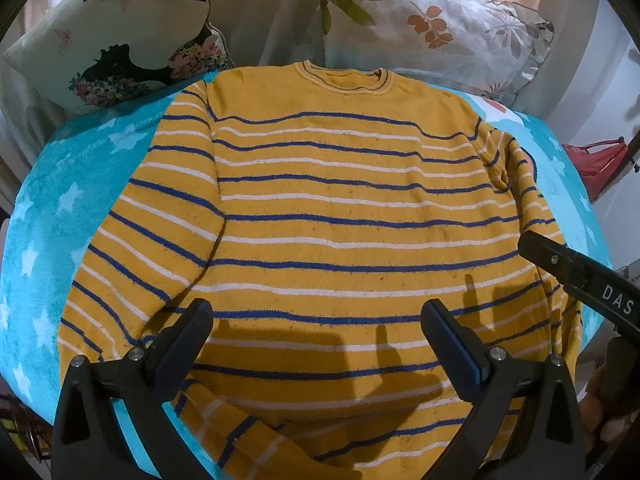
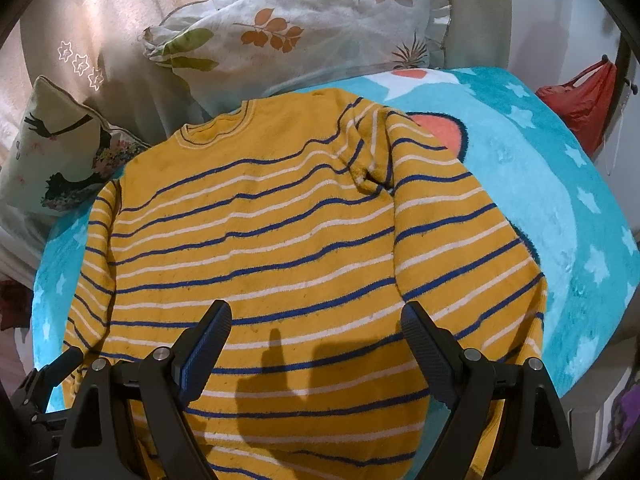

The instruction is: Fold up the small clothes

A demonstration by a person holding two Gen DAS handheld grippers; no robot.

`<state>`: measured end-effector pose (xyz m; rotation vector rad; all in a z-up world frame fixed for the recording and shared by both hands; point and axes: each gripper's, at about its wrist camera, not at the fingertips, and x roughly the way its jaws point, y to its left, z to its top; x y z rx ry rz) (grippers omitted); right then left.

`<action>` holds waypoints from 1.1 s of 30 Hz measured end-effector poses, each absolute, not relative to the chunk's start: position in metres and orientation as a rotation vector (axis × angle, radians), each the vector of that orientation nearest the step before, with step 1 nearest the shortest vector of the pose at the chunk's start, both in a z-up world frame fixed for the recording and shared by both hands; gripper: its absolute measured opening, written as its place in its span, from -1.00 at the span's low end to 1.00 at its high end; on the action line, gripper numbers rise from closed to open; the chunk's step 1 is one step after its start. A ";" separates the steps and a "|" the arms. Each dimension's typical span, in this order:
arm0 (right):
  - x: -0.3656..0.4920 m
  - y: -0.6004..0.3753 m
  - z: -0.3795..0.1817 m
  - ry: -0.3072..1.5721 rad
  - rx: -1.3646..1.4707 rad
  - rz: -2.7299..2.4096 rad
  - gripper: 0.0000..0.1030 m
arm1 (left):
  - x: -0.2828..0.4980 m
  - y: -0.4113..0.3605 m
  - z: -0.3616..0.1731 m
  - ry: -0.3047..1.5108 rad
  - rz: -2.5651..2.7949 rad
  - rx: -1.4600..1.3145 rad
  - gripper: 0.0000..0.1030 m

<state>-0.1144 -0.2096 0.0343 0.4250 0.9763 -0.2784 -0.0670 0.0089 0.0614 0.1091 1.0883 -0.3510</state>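
A small yellow sweater [image 1: 320,208] with blue and white stripes lies flat, collar away from me, on a turquoise blanket [image 1: 56,208]. It also shows in the right wrist view [image 2: 280,232]. Both sleeves lie down along its sides. My left gripper [image 1: 318,320] is open and empty, hovering above the sweater's lower part. My right gripper [image 2: 316,320] is open and empty above the lower part too. One right finger [image 1: 576,268] shows at the right edge of the left wrist view, over the right sleeve. The sweater's hem is hidden behind the gripper bodies.
The blanket [image 2: 560,208] has white stars and an orange patch. A butterfly cushion [image 1: 116,40] and a leaf-print pillow [image 1: 432,28] lie behind the collar. A red bag [image 2: 580,100] hangs at the right. Beige fabric [image 2: 100,20] is behind the pillows.
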 end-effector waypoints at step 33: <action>-0.087 -0.164 0.023 1.026 0.399 -0.200 0.76 | -0.031 0.128 0.054 1.105 -0.112 -0.028 1.00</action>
